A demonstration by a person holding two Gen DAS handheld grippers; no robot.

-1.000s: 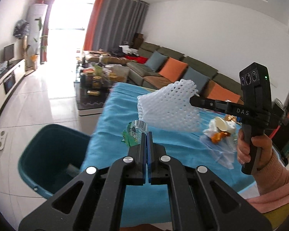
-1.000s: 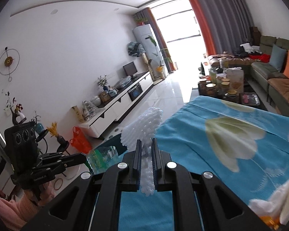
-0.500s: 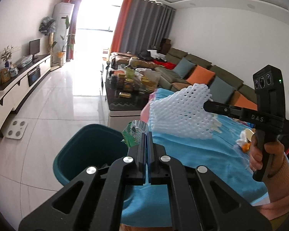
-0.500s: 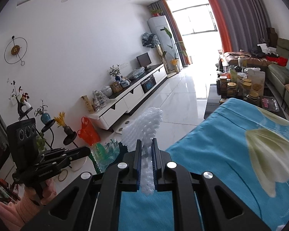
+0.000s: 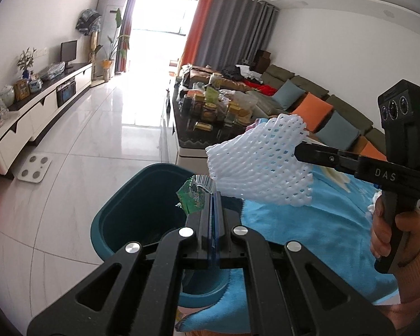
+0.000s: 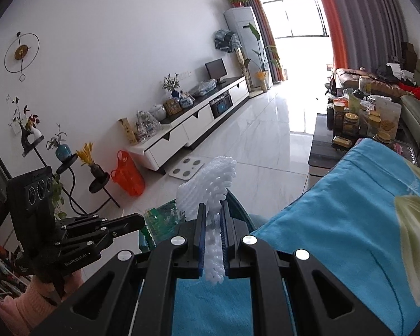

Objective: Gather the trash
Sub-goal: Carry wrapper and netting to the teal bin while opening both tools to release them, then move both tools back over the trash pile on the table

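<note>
White foam net (image 5: 261,165) and crumpled green wrapper (image 5: 194,196) — both held above the teal bin (image 5: 120,218).

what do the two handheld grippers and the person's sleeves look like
Both grippers, left and right, are matte black with silver bolts, blue finger pads and a three-lens camera block on top. The right one reads DAS in white. The sleeves are pink.

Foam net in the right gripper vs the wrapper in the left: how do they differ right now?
The foam net is white, open mesh and bulky; the wrapper is green, printed, crumpled and much smaller. The right gripper keeps a gap, packed with the net; the left gripper is pinched fully together on the thin wrapper. The wrapper shows against the teal bin; the net shows mostly against the blue cloth. Both are clamped.
</note>
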